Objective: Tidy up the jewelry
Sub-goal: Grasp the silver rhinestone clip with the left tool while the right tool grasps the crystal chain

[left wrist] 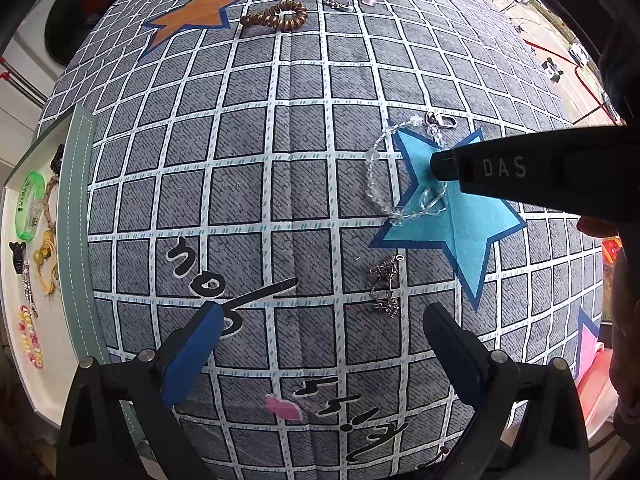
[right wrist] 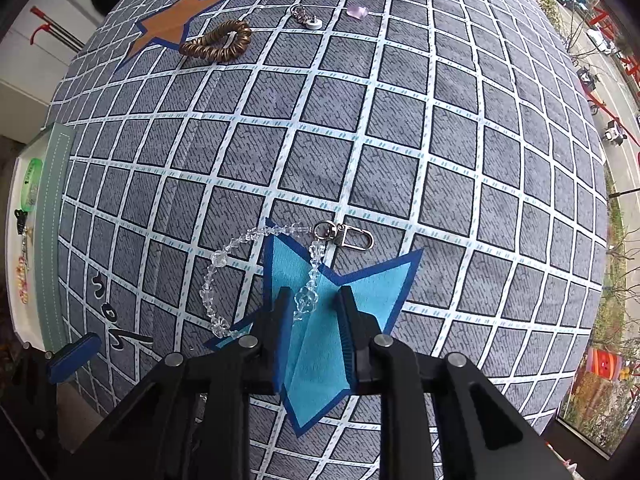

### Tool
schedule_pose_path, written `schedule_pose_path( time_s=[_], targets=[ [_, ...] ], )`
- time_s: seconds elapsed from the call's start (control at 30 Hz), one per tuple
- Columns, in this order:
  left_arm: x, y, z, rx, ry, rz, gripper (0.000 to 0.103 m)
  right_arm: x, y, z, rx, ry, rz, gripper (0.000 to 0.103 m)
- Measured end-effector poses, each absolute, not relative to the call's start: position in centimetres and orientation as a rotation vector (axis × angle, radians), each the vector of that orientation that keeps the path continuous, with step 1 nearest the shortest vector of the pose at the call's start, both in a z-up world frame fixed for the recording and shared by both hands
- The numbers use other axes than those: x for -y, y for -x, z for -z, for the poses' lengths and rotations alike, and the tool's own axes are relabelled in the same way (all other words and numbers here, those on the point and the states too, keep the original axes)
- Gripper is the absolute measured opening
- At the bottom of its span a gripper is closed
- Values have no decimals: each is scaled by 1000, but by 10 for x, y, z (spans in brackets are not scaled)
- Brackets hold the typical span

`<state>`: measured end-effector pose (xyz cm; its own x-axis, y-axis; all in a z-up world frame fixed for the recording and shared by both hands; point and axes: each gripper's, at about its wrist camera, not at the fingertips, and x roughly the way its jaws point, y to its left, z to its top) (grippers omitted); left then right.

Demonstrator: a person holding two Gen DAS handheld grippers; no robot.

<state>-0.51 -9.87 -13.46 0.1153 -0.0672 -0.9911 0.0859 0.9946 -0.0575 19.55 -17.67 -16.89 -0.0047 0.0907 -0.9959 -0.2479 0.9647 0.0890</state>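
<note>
The clear bead chain (right wrist: 256, 276) lies on the blue star (right wrist: 360, 288) of the checked tabletop (right wrist: 360, 140). Your right gripper (right wrist: 314, 304) has its fingers drawn near together around one strand. Your left gripper (left wrist: 320, 344) hangs with fingers wide apart above a silver chain (left wrist: 386, 284)

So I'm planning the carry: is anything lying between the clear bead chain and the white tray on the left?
Nothing visible blocks it. Between the clear bead chain and the white tray lies bare checked cloth; the silver chain sits nearer the camera, off that line. The tray's green rim must be cleared.
</note>
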Motion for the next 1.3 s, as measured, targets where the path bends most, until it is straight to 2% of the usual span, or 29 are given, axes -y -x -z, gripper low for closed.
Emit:
schedule_pose_path(
  time_s=[0.07,0.13,0.2,0.33,0.53,0.63,0.7,0.97,1.3],
  targets=[
    [102,2,138,-1463,-23,113,96,180,-195,170,-1552,119,-267,6],
    [105,-2,142,-1464,-33,114,94,198,-193,172,-1556,83,-281,5],
    [107,-2,144,-1472,-48,116,82,203,-194,173,-1558,64,-289,5],
    [126,-11,154,-1468,-93,119,75,200,-194,175,-1553,47,-297,5],
    [146,-21,152,-1456,-110,140,55,220,-190,168,-1554,8,-307,5],
    [145,-17,147,-1449,-107,144,40,223,-193,168,-1556,-2,-307,5],
    [145,-17,147,-1447,-97,148,18,228,-194,166,-1556,-6,-305,5],
    [123,-24,143,-1484,47,186,18,223,-192,165,-1549,-19,-298,5],
    [89,-29,124,-1474,85,188,18,235,-189,140,-1533,-119,-333,5]
  ],
)
